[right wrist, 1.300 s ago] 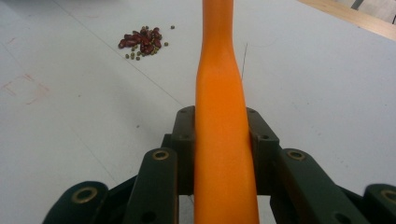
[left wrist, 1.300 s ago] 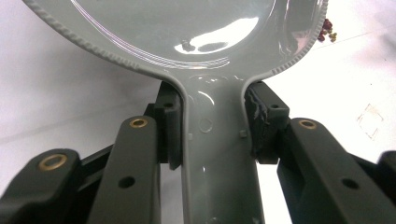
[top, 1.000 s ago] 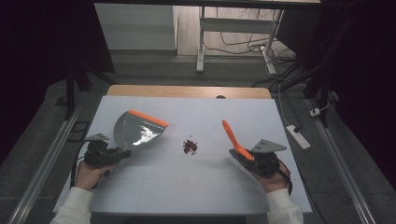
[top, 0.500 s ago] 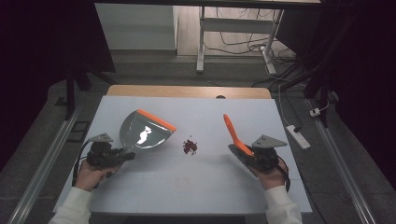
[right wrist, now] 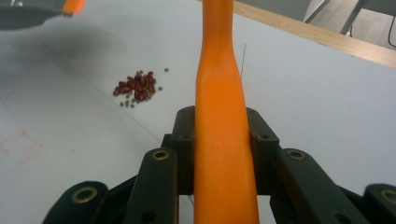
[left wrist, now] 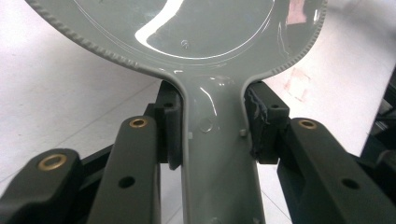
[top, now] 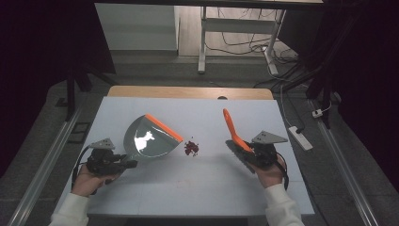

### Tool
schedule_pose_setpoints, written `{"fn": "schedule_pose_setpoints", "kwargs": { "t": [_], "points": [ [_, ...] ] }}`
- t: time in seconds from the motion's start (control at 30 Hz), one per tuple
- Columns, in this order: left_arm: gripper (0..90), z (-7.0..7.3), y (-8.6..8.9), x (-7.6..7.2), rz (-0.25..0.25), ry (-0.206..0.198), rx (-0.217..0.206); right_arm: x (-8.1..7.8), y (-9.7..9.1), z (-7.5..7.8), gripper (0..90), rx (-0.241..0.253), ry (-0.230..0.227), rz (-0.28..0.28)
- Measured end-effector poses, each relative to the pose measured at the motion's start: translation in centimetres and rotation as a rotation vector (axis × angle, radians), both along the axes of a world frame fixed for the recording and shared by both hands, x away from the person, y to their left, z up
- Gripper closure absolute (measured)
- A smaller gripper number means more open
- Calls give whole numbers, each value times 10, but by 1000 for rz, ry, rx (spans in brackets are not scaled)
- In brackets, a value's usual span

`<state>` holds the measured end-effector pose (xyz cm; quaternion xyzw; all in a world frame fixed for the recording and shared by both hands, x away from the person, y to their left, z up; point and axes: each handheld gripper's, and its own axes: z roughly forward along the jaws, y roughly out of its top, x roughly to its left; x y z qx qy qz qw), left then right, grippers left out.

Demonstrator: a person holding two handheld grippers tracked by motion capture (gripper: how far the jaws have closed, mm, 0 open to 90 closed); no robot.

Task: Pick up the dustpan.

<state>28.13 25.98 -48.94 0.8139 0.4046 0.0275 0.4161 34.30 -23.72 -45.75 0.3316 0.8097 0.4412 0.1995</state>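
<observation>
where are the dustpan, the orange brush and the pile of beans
dustpan (top: 147, 141), high view, on its grey pan
orange brush (right wrist: 219, 135), right gripper view, on its handle between the jaws
pile of beans (top: 191, 147), high view, on the pile's middle

One dustpan (top: 149, 140) — one brush (top: 232, 129)

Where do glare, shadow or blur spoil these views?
High view: a white glare patch sits on the grey plastic dustpan with the orange lip, and the room around the white table is dark. Left gripper view: bright streaks cross the dustpan. Right gripper view: the orange plastic brush handle is soft up close, the dark red beans sharper.
</observation>
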Motion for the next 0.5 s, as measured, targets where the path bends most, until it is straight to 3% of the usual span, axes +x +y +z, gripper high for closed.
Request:
{"fn": "schedule_pose_setpoints", "kwargs": {
  "t": [0.1, 0.3, 0.5],
  "points": [
    [614, 0, -3, 0, -21, 4, 8, 5, 5, 0, 702, 19, 8, 9],
    [614, -4, -8, -2, -56, 16, 49, 12, 12, -2, 702, 22, 20, 5],
    [613, -6, -13, -1, -102, 26, 64, 22, 26, -1, 702, 16, 22, 16]
  ]
}}
